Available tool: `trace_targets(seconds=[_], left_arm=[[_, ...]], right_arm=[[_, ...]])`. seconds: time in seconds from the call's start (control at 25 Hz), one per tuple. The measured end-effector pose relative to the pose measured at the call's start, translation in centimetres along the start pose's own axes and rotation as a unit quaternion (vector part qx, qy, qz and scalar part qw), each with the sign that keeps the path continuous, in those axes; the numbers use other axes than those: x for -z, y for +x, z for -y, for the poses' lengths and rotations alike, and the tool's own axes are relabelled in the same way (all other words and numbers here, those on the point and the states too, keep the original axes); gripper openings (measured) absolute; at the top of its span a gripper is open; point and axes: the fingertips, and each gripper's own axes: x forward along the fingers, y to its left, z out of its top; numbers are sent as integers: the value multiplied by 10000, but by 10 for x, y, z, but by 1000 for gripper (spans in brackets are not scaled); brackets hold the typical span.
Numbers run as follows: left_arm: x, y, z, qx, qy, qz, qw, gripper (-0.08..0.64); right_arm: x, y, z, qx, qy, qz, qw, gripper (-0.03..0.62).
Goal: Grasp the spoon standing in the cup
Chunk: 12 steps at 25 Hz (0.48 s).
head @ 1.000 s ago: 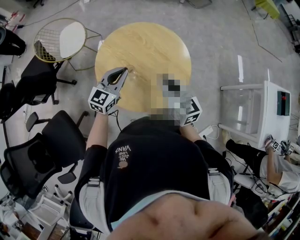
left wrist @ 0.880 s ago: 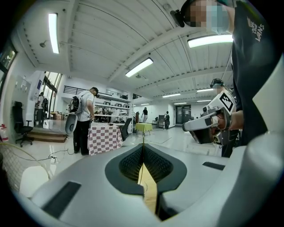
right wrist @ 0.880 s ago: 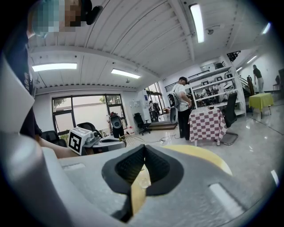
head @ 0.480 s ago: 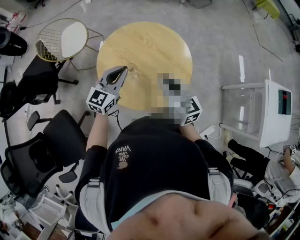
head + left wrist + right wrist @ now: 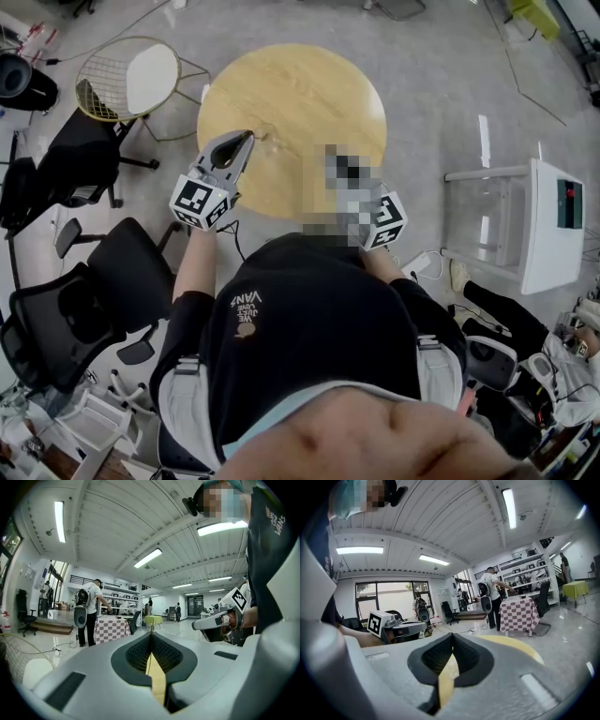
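Nothing is begun: no cup or spoon shows on the table (image 5: pixel 291 84), and the left gripper (image 5: pixel 248 139) at 8 o'clock and the right gripper (image 5: pixel 451 634) at 5 o'clock are closed, empty.

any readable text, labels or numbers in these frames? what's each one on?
"VANS", upside down in the head view, with smaller lines that seem to read "WE JUST LIKE": on the person's black shirt.
Square markers on the left cube and the right cube: patterns only, no letters.
Dark panel on the white cabinet: too small to read.
Nothing else is legible.
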Motion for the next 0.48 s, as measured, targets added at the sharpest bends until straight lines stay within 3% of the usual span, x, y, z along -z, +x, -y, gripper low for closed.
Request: trace_targets(seconds=[0.48], left_arm=[[-11,-32,0,-216,-98,216,9995,12]], right_arm=[[1,0,-15,-38,-33,27,10000,-2]])
